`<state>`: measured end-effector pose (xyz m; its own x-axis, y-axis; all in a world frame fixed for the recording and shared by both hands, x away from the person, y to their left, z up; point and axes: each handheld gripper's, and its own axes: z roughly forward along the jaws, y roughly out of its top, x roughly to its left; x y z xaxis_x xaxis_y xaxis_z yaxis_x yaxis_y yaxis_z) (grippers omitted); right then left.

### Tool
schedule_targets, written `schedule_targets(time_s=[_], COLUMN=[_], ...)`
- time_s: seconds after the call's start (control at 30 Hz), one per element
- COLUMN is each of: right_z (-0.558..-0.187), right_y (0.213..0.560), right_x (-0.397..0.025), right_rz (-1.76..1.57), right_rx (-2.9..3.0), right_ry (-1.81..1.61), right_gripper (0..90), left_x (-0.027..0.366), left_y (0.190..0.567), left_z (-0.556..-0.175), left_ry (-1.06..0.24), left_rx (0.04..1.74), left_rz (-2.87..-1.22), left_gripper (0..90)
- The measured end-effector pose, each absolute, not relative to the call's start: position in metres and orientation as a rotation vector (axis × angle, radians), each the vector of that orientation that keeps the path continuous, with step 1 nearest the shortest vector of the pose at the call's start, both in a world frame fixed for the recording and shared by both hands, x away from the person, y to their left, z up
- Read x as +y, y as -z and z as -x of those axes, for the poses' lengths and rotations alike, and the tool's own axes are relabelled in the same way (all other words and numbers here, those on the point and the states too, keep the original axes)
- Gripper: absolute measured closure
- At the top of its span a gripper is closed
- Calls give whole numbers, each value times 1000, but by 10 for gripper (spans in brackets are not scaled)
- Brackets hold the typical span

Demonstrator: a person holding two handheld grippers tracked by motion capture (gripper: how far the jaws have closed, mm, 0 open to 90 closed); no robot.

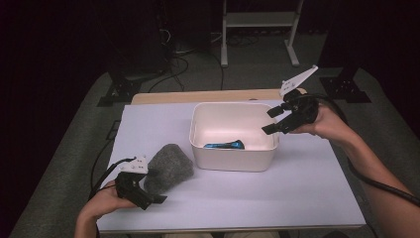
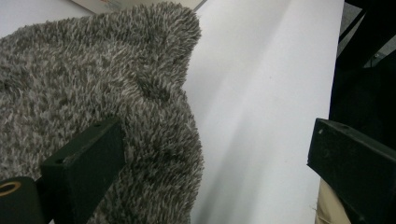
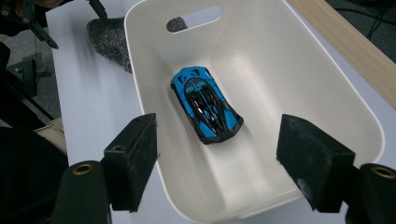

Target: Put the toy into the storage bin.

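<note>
I stand at a white bench (image 1: 297, 188) holding a tool in each hand. My left tool (image 1: 148, 191) sits low at the near left corner, beside a fuzzy grey cloth (image 1: 171, 163) that lies bunched on the bench just left of a white tub (image 1: 233, 161). In the left gripper view, the jaws stand wide apart: one black jaw presses against the cloth's shaggy pile, the other is off over the bare white bench top, so nothing is clamped between them.

My right tool (image 1: 275, 120) hovers above the tub's right rim, raised off the bench, with its jaws spread wide and holding nothing. Looking along it in the right gripper view, the tub (image 3: 327, 93) opens below me (a cream, rounded bin with a handle slot at its far end). A blue toy car (image 3: 205, 103) with black detailing lies flat on the tub's floor, near the middle, touching neither jaw. The grey cloth (image 3: 109, 39) shows just beyond the tub's far wall, with my left tool (image 3: 70, 23) over it.
</note>
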<state>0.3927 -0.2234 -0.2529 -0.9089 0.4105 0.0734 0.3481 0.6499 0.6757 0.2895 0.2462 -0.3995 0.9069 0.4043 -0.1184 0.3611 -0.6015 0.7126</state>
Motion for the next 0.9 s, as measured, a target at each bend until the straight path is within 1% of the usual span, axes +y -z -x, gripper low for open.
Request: schedule_targets(time_s=[0.63, 0.9], right_z=[-369, -360], right_y=[262, 276], right_x=[-258, -275], right_rz=[-734, -791], right_rx=[2724, 2710], right_ry=[-1143, -1166], right_gripper=[274, 267], left_x=[245, 242], left_y=[400, 401], left_z=[-290, -292], left_ry=[-62, -58], left_rx=[537, 531], left_rz=[-2270, -2278], left_gripper=[31, 31])
